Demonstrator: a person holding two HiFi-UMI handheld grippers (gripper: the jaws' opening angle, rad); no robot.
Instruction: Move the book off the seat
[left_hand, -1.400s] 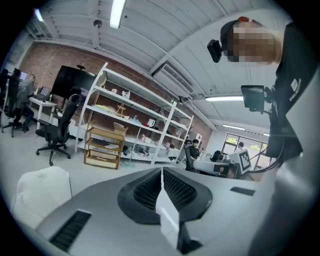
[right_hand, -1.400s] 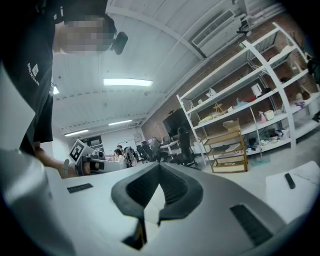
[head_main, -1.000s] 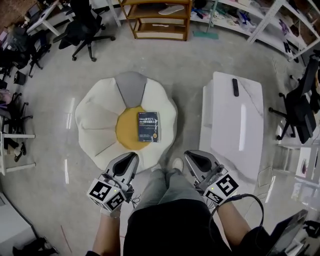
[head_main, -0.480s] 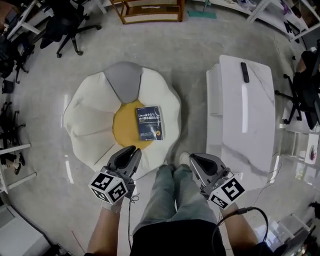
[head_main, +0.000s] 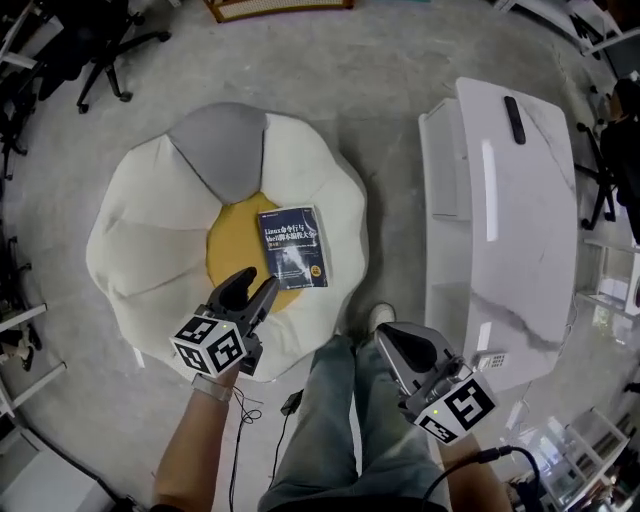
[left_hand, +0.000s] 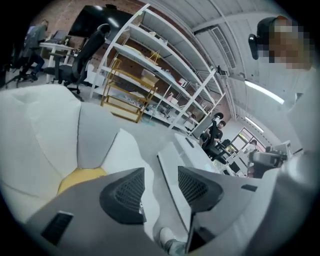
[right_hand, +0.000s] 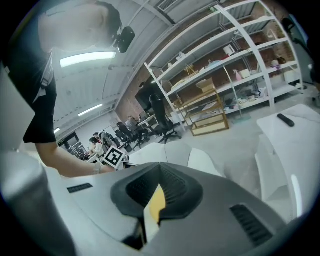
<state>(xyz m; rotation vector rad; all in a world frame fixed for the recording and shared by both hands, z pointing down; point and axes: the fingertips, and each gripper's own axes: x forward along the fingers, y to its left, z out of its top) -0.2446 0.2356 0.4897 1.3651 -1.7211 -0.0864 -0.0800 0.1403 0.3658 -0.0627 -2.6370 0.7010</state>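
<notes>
Two grippers hang low at the near side of the seat (head_main: 150, 250), a flower-shaped cushion with white petals, one grey petal on the far side and a yellow centre (head_main: 230, 250). The book (head_main: 293, 248), dark-covered, lies flat on the seat, partly on the yellow and partly on a white petal to the right. I can't read its cover print.

The left gripper (head_main: 252, 288) sits over the near edge of the yellow, just beside the book's near-left corner, though I can't tell whether it touches. Its fingers are spread and have just been opening. Nothing stands between them. In the left gripper view the gap shows only a white petal, the floor and the tip of a shoe (left_hand: 165, 234), and the gripper's own body hides the book.

The right gripper (head_main: 392, 340) hangs over the floor beside my legs, well apart from the book. Its fingers are pressed together apart from a thin slit showing a yellow-white sliver I can't identify.

At right stands a white worktop (head_main: 510, 220) with a black remote (head_main: 513, 105) at its far end. Office chairs at the far left are cut off.
</notes>
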